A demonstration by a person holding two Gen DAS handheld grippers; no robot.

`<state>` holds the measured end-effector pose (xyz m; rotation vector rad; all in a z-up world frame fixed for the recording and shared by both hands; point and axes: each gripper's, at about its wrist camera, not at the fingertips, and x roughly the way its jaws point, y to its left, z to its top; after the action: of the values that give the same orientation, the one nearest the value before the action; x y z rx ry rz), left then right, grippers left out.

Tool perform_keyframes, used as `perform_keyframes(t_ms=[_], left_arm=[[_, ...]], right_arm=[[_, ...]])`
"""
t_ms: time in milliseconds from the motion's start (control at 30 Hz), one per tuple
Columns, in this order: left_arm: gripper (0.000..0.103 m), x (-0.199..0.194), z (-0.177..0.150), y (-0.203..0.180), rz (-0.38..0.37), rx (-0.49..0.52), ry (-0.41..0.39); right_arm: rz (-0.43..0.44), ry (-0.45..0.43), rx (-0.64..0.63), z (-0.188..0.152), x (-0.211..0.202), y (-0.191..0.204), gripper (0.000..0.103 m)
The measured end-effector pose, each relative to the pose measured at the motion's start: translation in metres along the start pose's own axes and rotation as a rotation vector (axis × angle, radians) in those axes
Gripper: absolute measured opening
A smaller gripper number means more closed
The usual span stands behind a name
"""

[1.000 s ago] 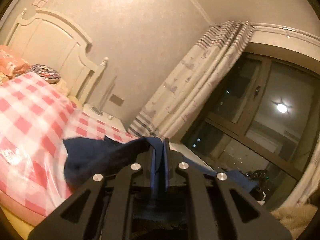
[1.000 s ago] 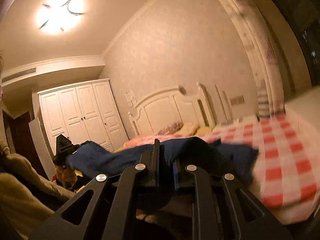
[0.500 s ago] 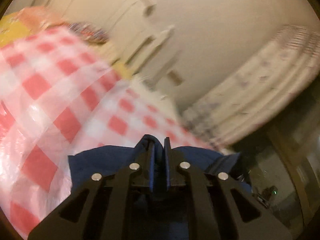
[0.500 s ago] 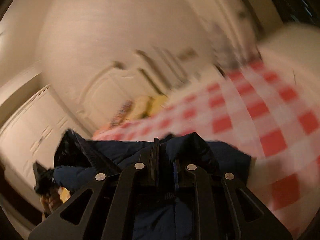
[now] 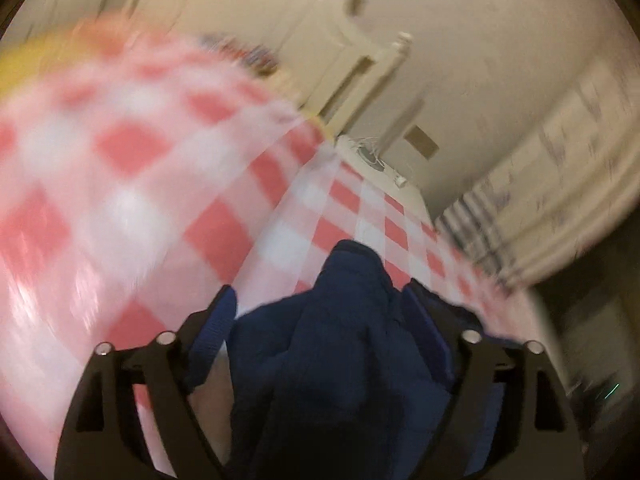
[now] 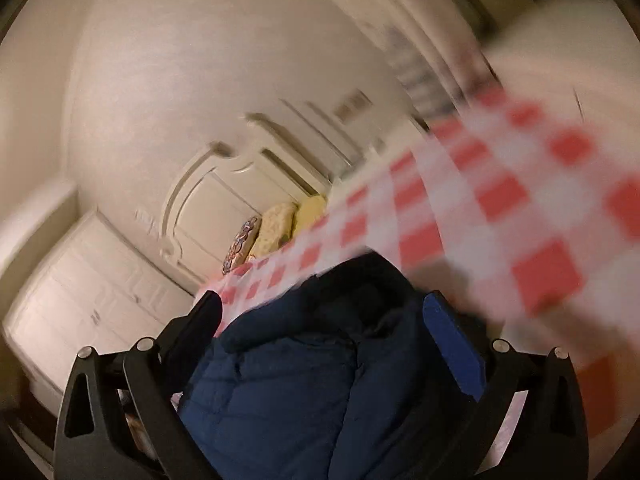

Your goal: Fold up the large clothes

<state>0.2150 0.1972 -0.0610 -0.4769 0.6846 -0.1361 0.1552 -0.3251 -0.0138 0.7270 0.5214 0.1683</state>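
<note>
Both tools, clamped tight on the navy garment (image 5: 340, 344) a second ago, now spread apart and are still opening, with the cloth bunched loose between the fingers, touching neither pad firmly. It is a soft, puffy, quilted dark blue heap lying on the bed's glossy red-and-white checked cover (image 5: 132, 184). Left tool (image 5: 324, 312) tilts down over it; right tool (image 6: 320, 312) does likewise, rolled sideways. Behind stands a cream carved headboard (image 6: 208, 208), blurred.
</note>
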Motion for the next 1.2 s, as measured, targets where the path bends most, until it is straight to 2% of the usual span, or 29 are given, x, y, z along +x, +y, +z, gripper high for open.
perform_keyframes(t_ms=[67, 167, 300, 400, 433, 467, 500, 567, 700, 800, 833, 900, 1000, 1067, 1133, 1200], left_arm=[[0.094, 0.004, 0.002, -0.025, 0.038, 0.122, 0.017], [0.094, 0.027, 0.003, -0.049, 0.083, 0.215, 0.079], [0.094, 0.069, 0.006, -0.058, 0.128, 0.254, 0.197], [0.091, 0.089, 0.007, -0.053, 0.140, 0.231, 0.240], [0.082, 0.092, 0.007, -0.050, 0.125, 0.214, 0.253], [0.054, 0.094, 0.006, -0.048, 0.111, 0.204, 0.264], [0.041, 0.096, 0.004, -0.046, 0.088, 0.197, 0.291], [0.009, 0.086, -0.001, -0.051, 0.078, 0.235, 0.246], [0.005, 0.033, -0.006, -0.080, 0.039, 0.366, 0.081], [0.005, -0.010, 0.009, -0.100, 0.002, 0.370, -0.023], [0.005, -0.016, 0.014, -0.104, -0.005, 0.363, -0.033], [0.005, -0.020, 0.026, -0.117, 0.010, 0.371, -0.043], [0.005, 0.007, 0.036, -0.124, 0.074, 0.360, -0.006], [0.006, 0.033, 0.037, -0.120, 0.104, 0.343, 0.019], [0.007, 0.064, 0.029, -0.109, 0.179, 0.353, 0.046], [0.009, 0.102, 0.013, -0.088, 0.229, 0.318, 0.133]], right_arm=[[-0.164, 0.077, -0.187, -0.001, 0.013, 0.019, 0.099], [-0.294, 0.198, -0.352, -0.011, 0.044, 0.028, 0.099], [-0.324, 0.290, -0.415, -0.015, 0.074, 0.021, 0.099], [-0.303, 0.337, -0.401, -0.013, 0.089, 0.013, 0.098], [-0.297, 0.349, -0.390, -0.013, 0.095, 0.011, 0.097], [-0.283, 0.363, -0.369, -0.013, 0.100, 0.007, 0.080], [-0.253, 0.372, -0.341, -0.014, 0.101, 0.005, 0.065], [-0.200, 0.315, -0.313, -0.016, 0.094, 0.008, 0.032], [-0.118, 0.186, -0.342, -0.016, 0.053, 0.032, 0.022], [-0.091, 0.106, -0.366, -0.006, 0.020, 0.056, 0.020], [-0.089, 0.078, -0.364, 0.000, 0.011, 0.064, 0.020], [-0.115, 0.036, -0.343, 0.015, 0.004, 0.073, 0.020], [-0.155, 0.056, -0.276, 0.032, 0.023, 0.067, 0.020], [-0.206, 0.085, -0.248, 0.037, 0.050, 0.056, 0.020], [-0.263, 0.132, -0.211, 0.031, 0.076, 0.038, 0.020], [-0.307, 0.197, -0.179, 0.015, 0.103, 0.014, 0.020]])
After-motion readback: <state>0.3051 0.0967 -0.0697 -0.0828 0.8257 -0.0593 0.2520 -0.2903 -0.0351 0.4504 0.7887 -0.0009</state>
